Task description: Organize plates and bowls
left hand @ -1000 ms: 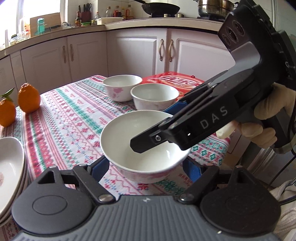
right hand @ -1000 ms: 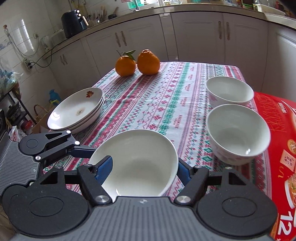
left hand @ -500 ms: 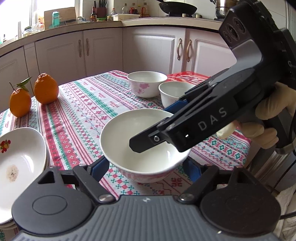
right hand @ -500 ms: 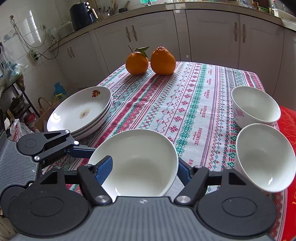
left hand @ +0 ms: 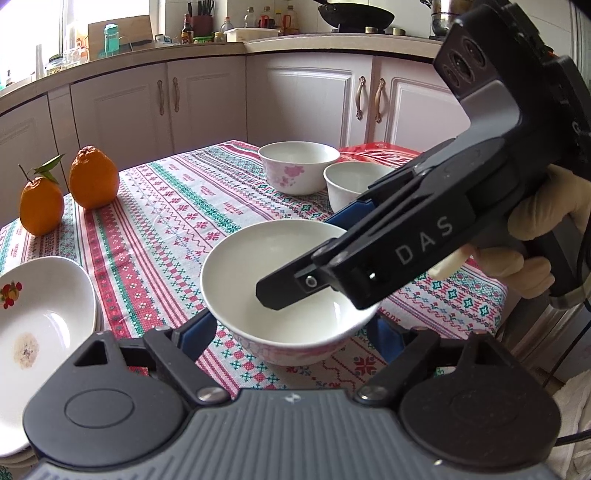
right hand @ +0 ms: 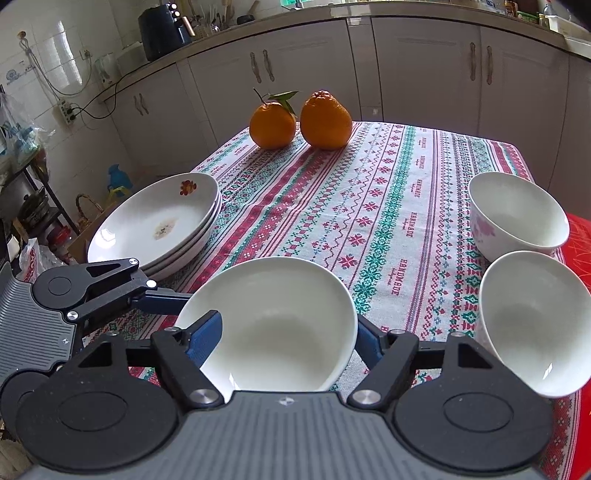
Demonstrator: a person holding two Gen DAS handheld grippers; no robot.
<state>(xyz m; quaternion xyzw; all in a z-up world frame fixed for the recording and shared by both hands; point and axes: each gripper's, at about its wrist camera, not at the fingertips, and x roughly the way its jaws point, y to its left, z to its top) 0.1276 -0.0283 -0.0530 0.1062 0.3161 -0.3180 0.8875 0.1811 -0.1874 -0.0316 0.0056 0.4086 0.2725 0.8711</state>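
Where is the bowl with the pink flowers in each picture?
Left wrist view: the flowered bowl stands at the far end of the table, top centre, left of a plain bowl.
Right wrist view: the flowered bowl sits at the right edge, just beyond the plain bowl.
Shared landmark: the two oranges on the patterned cloth.

Soft daylight floods in from the window [left hand: 48, 22] at my upper left, blown out white. Both views stay sharp, no motion blur. Small glints sit on the bowl [left hand: 288, 295] and plates [right hand: 155, 225]. Shadows are faint. Fisheye bends the cabinets [right hand: 424, 70] toward dark corners.
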